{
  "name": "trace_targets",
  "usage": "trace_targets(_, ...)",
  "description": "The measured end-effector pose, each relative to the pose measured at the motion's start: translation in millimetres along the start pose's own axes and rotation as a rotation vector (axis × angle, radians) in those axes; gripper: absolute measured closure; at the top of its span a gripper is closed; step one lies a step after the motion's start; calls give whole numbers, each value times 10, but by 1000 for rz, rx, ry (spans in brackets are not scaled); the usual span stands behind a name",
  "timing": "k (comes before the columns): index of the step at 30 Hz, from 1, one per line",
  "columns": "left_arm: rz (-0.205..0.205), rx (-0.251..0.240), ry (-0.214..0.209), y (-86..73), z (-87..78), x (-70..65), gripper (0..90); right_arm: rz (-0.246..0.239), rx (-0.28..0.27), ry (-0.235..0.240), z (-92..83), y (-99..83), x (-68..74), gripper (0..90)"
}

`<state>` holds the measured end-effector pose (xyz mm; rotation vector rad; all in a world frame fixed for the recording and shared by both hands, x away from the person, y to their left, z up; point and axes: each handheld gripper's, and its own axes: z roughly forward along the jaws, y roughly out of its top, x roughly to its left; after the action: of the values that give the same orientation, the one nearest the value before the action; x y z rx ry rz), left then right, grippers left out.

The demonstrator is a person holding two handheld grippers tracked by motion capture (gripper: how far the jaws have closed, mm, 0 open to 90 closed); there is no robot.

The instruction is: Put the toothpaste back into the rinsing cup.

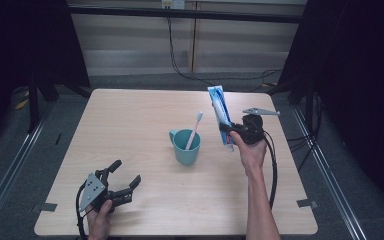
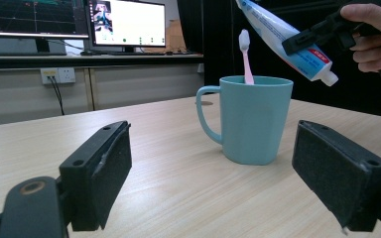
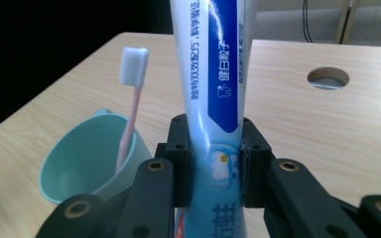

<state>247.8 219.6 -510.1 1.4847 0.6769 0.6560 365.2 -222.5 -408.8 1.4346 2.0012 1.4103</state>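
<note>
A teal mug (image 1: 186, 146) stands near the middle of the table with a pink toothbrush (image 1: 193, 131) leaning inside it, bristles up. Just right of the mug, my right gripper (image 1: 228, 131) is shut on a white and blue toothpaste tube (image 1: 220, 116), held above the table with its cap end down. In the right gripper view the jaws pinch the toothpaste tube (image 3: 217, 89) near its lower end, with the mug (image 3: 93, 158) to the left. My left gripper (image 1: 125, 176) rests open at the table's front left. In the left gripper view, the mug (image 2: 250, 119) stands beyond its spread jaws.
The pale wooden table (image 1: 130, 120) has a round cable hole (image 3: 328, 78) beyond the tube in the right gripper view. Monitors (image 2: 126, 22) stand on a desk behind the table in the left gripper view. Cables (image 1: 180, 65) run across the floor behind the table.
</note>
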Motion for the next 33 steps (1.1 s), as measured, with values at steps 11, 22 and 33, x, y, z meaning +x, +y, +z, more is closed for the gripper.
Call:
trace_targets(11, 1, 1, -2, 1, -1, 1, 156, -18, -131, 44, -72, 25, 42, 725)
trace_targets(22, -8, 0, -2, -1, 0, -5, 156, -17, -214, 71, -110, 60, 87, 724)
trace_targets(33, 6, 4, -4, 1, -4, 6, 156, -36, -309, 111, -116, 87, 188, 724)
